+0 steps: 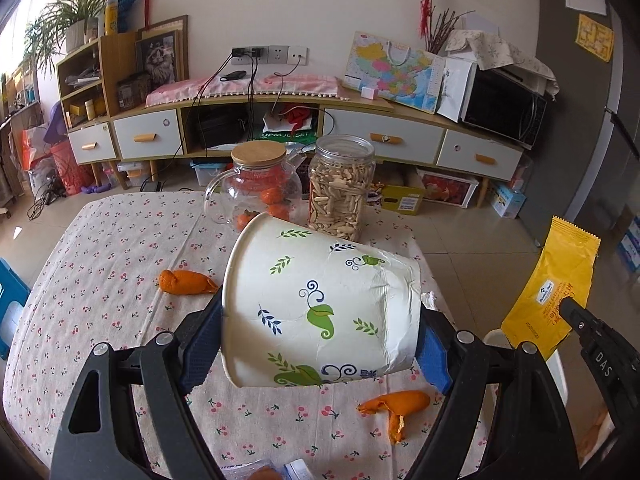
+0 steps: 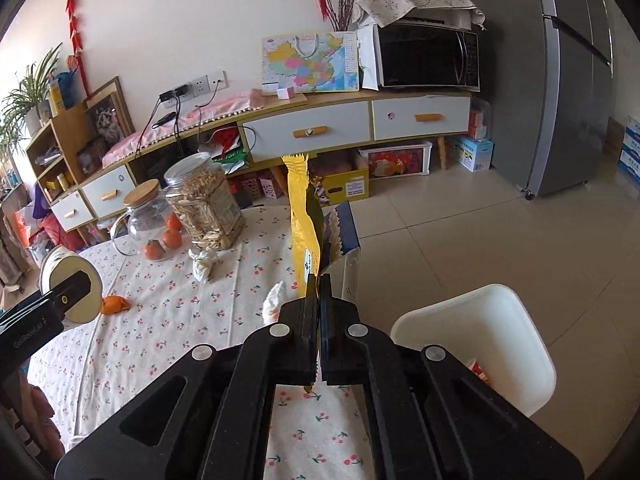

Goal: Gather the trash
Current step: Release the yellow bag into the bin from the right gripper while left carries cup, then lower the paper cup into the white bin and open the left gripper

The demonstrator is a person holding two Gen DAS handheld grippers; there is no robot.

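Observation:
My left gripper (image 1: 320, 332) is shut on a crumpled white paper cup (image 1: 320, 304) with leaf prints, held on its side above the table; the cup also shows in the right wrist view (image 2: 70, 284). My right gripper (image 2: 319, 280) is shut on a yellow snack wrapper (image 2: 302, 216), held upright past the table's right edge; the wrapper also shows in the left wrist view (image 1: 552, 284). Orange peels (image 1: 186, 282) (image 1: 394, 404) lie on the cherry-print tablecloth (image 1: 100, 260). Crumpled white tissues (image 2: 204, 264) (image 2: 276, 300) lie on the table.
A glass teapot with oranges (image 1: 256, 184) and a jar of snacks (image 1: 340, 188) stand at the table's far side. A white bin (image 2: 480, 340) with some trash sits on the floor right of the table. A small box (image 2: 340, 232) stands at the table's right edge.

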